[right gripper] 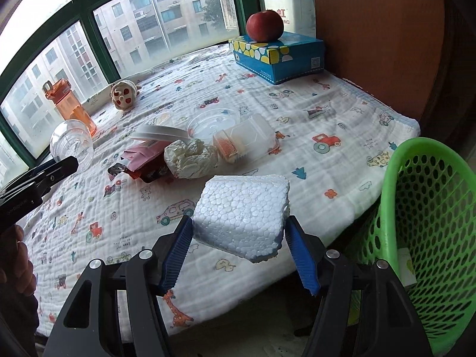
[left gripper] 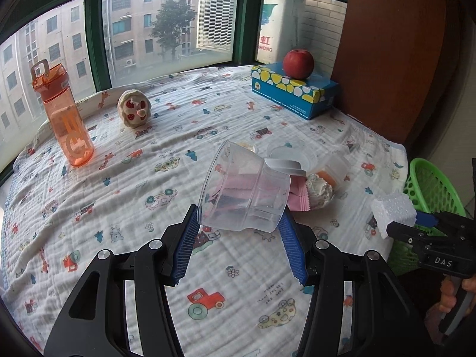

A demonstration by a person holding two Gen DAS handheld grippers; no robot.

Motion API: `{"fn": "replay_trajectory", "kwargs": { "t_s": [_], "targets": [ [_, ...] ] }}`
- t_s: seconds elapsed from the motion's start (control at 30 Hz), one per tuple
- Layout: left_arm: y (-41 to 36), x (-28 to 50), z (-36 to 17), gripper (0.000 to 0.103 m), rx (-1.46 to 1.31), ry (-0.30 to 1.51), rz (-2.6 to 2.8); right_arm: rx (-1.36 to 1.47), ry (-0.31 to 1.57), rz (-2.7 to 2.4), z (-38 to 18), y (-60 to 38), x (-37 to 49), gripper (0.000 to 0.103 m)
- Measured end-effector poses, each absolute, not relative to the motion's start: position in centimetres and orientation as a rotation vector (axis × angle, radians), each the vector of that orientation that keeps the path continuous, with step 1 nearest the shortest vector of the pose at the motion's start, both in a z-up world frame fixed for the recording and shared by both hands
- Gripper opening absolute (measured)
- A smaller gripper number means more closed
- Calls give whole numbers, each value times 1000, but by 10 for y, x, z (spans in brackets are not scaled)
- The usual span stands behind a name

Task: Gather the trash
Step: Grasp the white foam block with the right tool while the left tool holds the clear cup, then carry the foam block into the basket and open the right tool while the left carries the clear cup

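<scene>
My left gripper [left gripper: 239, 223] is shut on a clear plastic cup [left gripper: 244, 186], held on its side above the printed cloth; the cup also shows in the right wrist view [right gripper: 71, 142]. My right gripper [right gripper: 238, 232] is shut on a white foam block [right gripper: 241, 214], held above the table's near edge, left of the green basket [right gripper: 431, 208]. The block also shows in the left wrist view [left gripper: 392, 211]. On the cloth lies a trash pile: a pink wrapper [right gripper: 139, 156], crumpled paper [right gripper: 190, 160], a clear box [right gripper: 247, 139], a clear lid [right gripper: 211, 123] and a white lid [right gripper: 160, 134].
An orange bottle [left gripper: 64, 116], a small plush toy [left gripper: 134, 108] and a blue tissue box [left gripper: 293, 90] with a red apple [left gripper: 298, 63] on top stand at the back. A brown panel [left gripper: 395, 59] rises at the right. Windows run behind the table.
</scene>
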State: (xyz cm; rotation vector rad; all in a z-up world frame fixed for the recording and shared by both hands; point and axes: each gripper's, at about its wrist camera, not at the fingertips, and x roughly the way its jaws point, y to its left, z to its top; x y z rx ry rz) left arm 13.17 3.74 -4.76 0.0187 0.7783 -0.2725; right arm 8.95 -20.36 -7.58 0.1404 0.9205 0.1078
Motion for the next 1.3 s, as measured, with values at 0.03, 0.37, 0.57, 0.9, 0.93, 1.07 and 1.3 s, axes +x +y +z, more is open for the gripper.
{"fn": "replay_trajectory", "kwargs": {
  "t_s": [0.03,0.37,0.57,0.9,0.93,1.07,1.3],
  "targets": [
    [32,131,-46,53,19,775,-283,143,912,103,-72,-209,86,62],
    [-34,120,-22,53,50,741,-398,168,842,11,-46,-267,53,62],
    [-78,113,-11,53,81,721,-472,187,830,-70,-43,-308,37,62],
    [-148,101,-3,53,131,714,-588,203,833,-191,-49,-365,11,62],
    [-155,100,-3,53,138,714,-599,208,835,-200,-50,-371,9,62],
    [-181,95,-2,53,160,716,-640,221,839,-228,-54,-387,0,62],
    [-220,87,-1,53,204,713,-701,241,841,-265,-59,-408,-12,65]
  ]
}}
